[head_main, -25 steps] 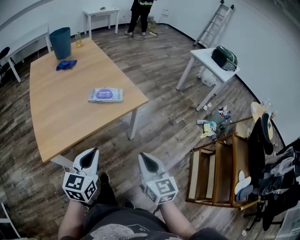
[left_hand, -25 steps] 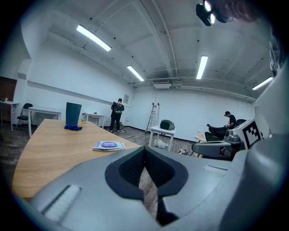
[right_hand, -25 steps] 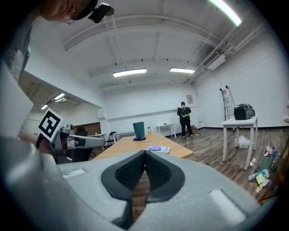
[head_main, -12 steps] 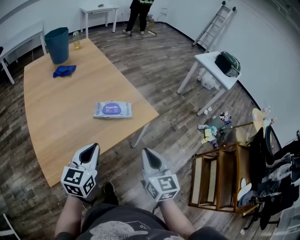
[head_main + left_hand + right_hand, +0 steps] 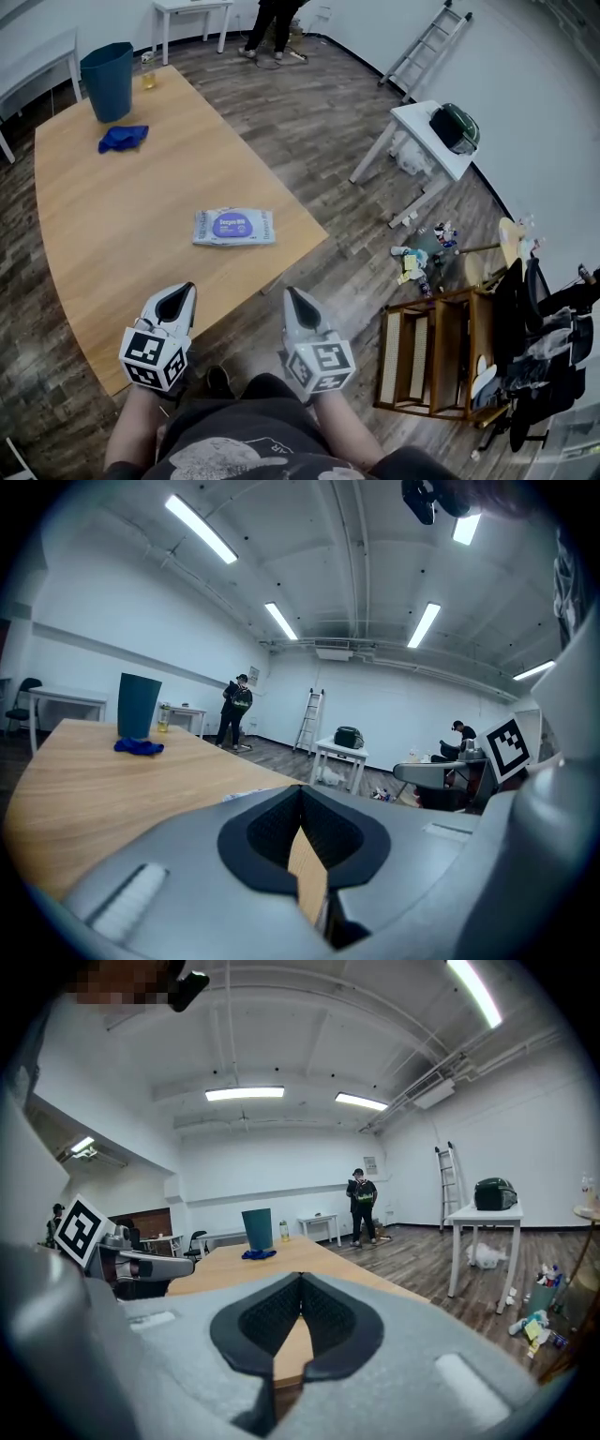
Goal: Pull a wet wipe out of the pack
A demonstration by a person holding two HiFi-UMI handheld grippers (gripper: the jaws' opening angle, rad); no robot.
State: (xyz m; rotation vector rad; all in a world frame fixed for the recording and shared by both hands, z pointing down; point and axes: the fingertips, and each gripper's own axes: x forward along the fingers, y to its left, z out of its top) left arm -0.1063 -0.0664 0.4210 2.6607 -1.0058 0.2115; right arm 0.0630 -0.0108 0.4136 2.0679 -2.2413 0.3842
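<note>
A flat wet-wipe pack (image 5: 234,227) with a purple label lies on the wooden table (image 5: 112,234), near its right edge. Both grippers hang at the table's near edge, short of the pack. My left gripper (image 5: 178,297) is shut with nothing in it, its tips over the table's front edge. My right gripper (image 5: 294,300) is shut too and empty, just off the table's corner over the floor. In the left gripper view the closed jaws (image 5: 302,794) point across the tabletop; a sliver of the pack (image 5: 246,797) shows just above them. The right gripper view shows closed jaws (image 5: 300,1283) and the table beyond.
A teal bin (image 5: 107,81), a blue cloth (image 5: 123,138) and a bottle (image 5: 149,75) stand at the table's far end. A small white table (image 5: 427,137) with a dark bag (image 5: 455,127), a ladder (image 5: 424,47) and a wooden rack (image 5: 441,352) are to the right. A person (image 5: 272,23) stands at the far wall.
Both grippers and the head have moved forward toward the table; the pack now lies closer in view and the left gripper's tips reach over the table's edge. Jaws stayed shut.
</note>
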